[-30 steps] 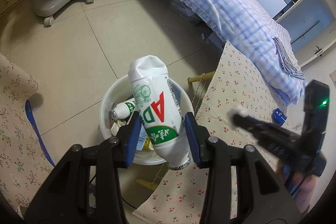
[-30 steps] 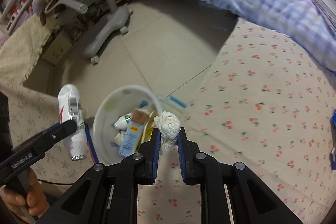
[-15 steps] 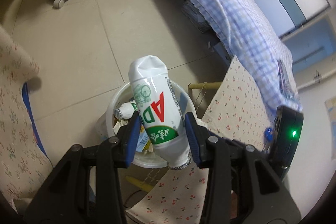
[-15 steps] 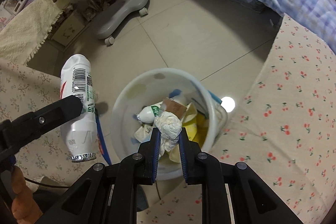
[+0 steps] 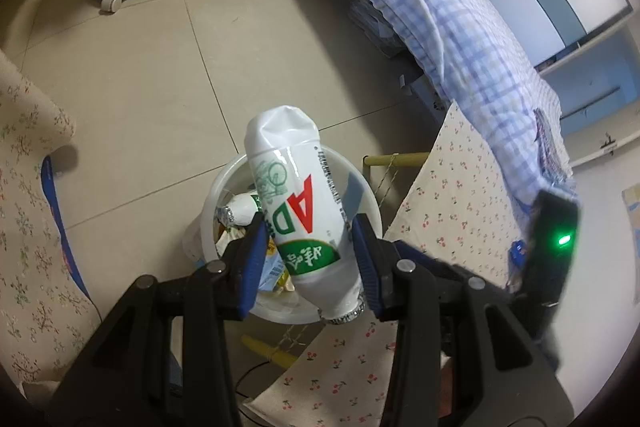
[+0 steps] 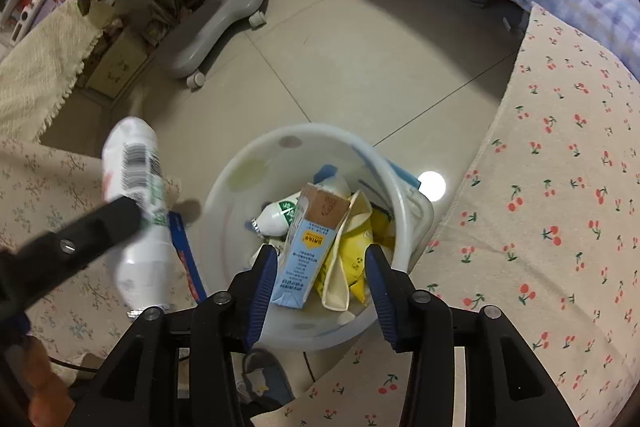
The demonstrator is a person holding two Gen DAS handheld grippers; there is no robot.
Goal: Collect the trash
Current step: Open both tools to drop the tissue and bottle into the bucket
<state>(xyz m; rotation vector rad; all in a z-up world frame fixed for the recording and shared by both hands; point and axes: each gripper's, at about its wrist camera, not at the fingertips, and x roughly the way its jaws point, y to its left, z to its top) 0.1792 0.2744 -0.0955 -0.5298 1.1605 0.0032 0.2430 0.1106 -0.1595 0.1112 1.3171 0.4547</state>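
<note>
White bin point(image 6: 240, 183) sits on tiled floor betw. two floral-cloth surfaces, w/ a blue carton point(image 6: 306, 251), yellow wrappers and a small bottle inside. White AD bottle point(image 5: 296, 203) is upside down, over bin's near rim, clenched in left gripper point(image 5: 310, 259). Right gripper point(image 6: 320, 279) hangs above bin's near edge; jaws just opened, nothing betw. them.
</note>
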